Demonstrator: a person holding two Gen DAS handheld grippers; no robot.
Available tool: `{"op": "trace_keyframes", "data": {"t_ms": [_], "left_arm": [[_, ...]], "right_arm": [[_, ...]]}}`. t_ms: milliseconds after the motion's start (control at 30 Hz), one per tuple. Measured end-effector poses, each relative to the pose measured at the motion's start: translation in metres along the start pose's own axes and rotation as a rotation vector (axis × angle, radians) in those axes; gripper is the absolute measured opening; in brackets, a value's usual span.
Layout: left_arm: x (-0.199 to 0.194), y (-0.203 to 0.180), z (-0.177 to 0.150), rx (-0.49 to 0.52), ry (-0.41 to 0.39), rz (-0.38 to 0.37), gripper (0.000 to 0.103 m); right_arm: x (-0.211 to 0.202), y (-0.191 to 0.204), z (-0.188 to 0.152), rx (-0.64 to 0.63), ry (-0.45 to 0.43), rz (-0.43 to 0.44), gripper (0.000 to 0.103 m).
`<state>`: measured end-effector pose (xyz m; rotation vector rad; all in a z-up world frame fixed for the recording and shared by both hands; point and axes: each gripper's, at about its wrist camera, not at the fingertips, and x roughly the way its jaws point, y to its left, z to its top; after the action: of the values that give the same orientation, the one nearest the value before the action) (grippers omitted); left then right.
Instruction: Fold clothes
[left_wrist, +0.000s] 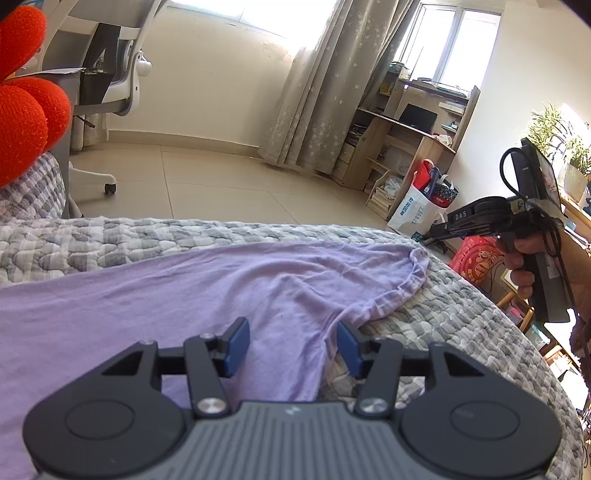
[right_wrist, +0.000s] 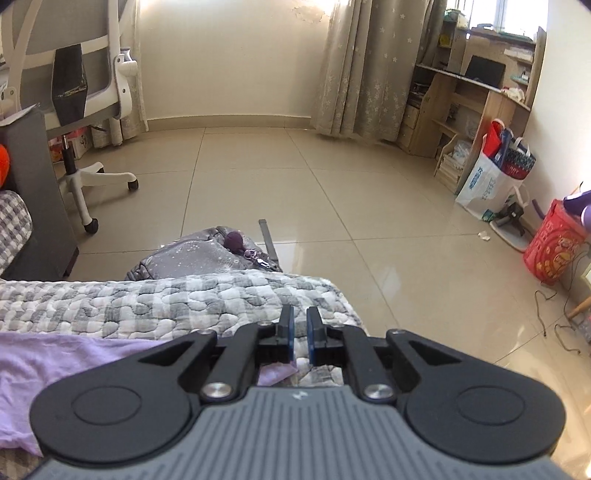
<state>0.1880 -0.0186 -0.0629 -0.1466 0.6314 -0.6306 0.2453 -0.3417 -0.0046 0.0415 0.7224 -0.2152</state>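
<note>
Lying w/ shirt (left_wrist: 207, 280): quilt (left_wrist: 110, 236), bag (right_wrist: 207, 251)
</note>
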Motion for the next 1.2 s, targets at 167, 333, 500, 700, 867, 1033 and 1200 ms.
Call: {"op": "trace_keyframes", "data": {"t_ms": [167, 333, 500, 700, 867, 1033, 1200], "left_arm": [[0.000, 0.001, 0.000, -0.001, 0.000, -0.002, 0.054], [-0.001, 0.001, -0.001, -0.001, 0.000, -0.003, 0.055], [-0.001, 0.001, -0.001, -0.001, -0.001, -0.005, 0.055], [-0.001, 0.001, -0.001, 0.000, 0.001, -0.009, 0.055], [-0.001, 0.002, -0.001, 0.002, 0.002, -0.011, 0.055], [0.000, 0.004, -0.001, 0.002, 0.003, -0.015, 0.056], [0.000, 0.005, 0.000, 0.005, 0.004, -0.019, 0.058]], "right_arm": [[0.006, 0.000, 0.007, 0.149, 0.098, 0.138, 0.013], [0.009, 0.018, 0.011, 0.176, 0.153, 0.170, 0.020], [0.021, 0.026, 0.004, 0.153, 0.163, 0.106, 0.025], [0.005, 0.010, -0.005, 0.148, 0.097, 0.044, 0.003], [-0.014, -0.006, -0.022, 0.141, 0.064, 0.027, 0.003], [-0.022, -0.013, -0.043, 0.126, 0.044, -0.006, 0.000], [-0.019, -0.027, -0.052, 0.159, 0.059, 0.005, 0.000]]}}
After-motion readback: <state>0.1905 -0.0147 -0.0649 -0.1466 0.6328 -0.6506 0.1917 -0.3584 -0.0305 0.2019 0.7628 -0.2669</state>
